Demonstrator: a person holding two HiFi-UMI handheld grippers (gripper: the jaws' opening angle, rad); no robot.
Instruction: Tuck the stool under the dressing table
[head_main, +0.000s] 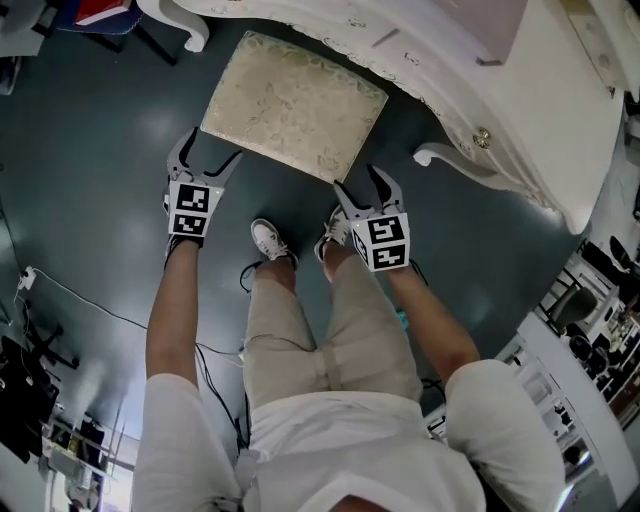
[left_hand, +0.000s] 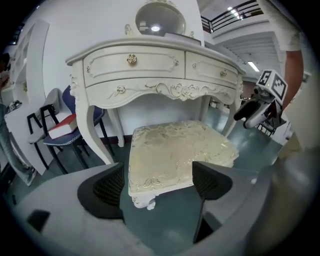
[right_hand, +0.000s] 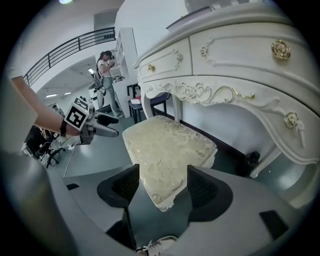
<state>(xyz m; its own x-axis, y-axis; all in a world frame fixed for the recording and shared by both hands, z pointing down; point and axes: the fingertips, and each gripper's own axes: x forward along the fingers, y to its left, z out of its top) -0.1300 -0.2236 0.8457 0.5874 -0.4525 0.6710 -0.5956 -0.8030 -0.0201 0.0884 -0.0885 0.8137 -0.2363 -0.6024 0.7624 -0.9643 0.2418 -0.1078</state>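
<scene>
Left tongs (head_main: 212, 152): spread wide, nothing pinched. Tips hung just beside the near-left corner of the stool (head_main: 295, 105); in the left gripper view that corner showed betw. the pads, clear of both.
Right tongs (head_main: 361, 186): likewise spread and empty. Near-right corner sat betw. the pads, no contact seen.
Stool: stood on the dark floor (head_main: 90, 200) in front of the dressing table (head_main: 500, 110), facing the kneehole, mostly out. Far edge looked level w/ the table's front, poss. just under it; head view too steep to be sure.
Handling (est.): carved white frame stiff, prob. wood. Padded brocade top soft; it would give under a pinch and could mark. Weight judged moderate; it should slide on the smooth floor rather than need lifting.
Hold: rigid rail below the cushion, one set of tongs per near corner, pushing evenly so the stool wouldn't skew into the table's curved legs.
</scene>
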